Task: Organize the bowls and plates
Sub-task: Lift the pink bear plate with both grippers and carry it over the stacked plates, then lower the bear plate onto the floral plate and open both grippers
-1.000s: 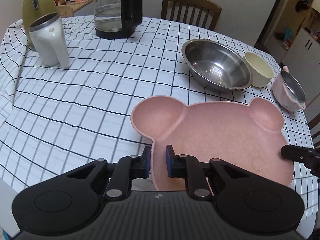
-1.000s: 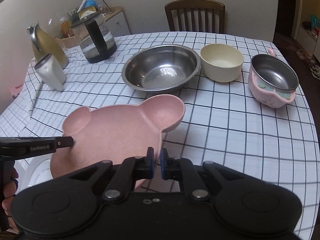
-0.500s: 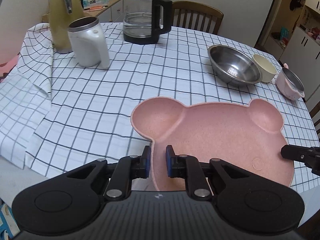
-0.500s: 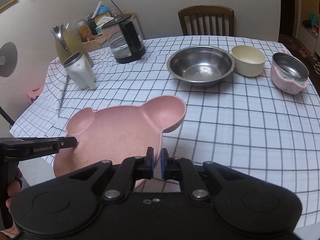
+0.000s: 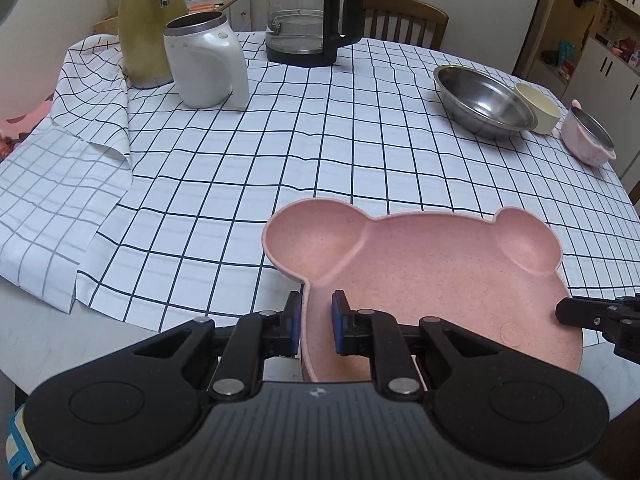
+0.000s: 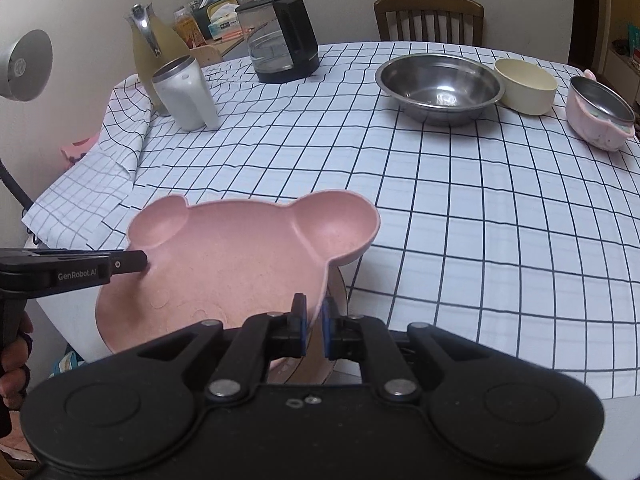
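Both the left hand-held gripper (image 5: 316, 318) and right hand-held gripper (image 6: 314, 326) pinch the pink plate's (image 5: 420, 280) opposite rims, holding it above the counter (image 5: 320, 140) edge; bowls (image 6: 440, 86) remain unstacked.

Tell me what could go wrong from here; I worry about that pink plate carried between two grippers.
The left gripper and right gripper each pinch only a thin edge of the bear plate, held past the table edge; uneven motion could twist it loose. A tan disc directly under it might get bumped.
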### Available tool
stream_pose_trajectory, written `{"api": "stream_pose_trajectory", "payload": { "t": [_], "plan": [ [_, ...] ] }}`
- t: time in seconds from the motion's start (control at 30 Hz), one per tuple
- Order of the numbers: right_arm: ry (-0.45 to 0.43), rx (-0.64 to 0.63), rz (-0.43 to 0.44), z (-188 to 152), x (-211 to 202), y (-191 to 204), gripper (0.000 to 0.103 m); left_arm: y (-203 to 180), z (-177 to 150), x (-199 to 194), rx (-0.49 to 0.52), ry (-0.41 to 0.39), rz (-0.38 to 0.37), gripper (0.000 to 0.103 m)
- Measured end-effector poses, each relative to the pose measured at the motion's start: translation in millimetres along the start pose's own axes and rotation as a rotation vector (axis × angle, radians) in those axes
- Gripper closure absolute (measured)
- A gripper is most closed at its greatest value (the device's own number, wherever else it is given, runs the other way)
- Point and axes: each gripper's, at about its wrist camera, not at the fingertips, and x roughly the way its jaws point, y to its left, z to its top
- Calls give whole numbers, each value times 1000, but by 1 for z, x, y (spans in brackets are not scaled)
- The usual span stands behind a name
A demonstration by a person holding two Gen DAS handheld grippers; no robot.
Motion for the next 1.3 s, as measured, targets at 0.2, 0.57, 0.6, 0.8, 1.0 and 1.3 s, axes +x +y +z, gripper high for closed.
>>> {"api": "stream_pose_trajectory", "payload": {
  "t": [0.2, 0.57, 0.6, 0.8, 1.0, 1.3],
  "plan": [
    [4, 4, -17, -7, 8, -2, 95, -3, -5, 6, 28, -2, -2, 88],
    [24, -37, -40, -12, 17, 4, 95, 0, -11, 15, 33, 18, 13, 88],
    [27, -40, -42, -13, 19, 5, 95, 0, -12, 15, 33, 19, 15, 88],
    [37, -47, -53, -15, 23, 8, 94, -1, -14, 16, 44, 18, 18, 88],
    [39, -45, -53, -14, 23, 9, 85, -1, -15, 15, 50, 16, 7, 88],
    [28, -37, -46, -15, 13, 9, 74, 7, -16, 6, 24, 8, -16, 88]
  ]
}}
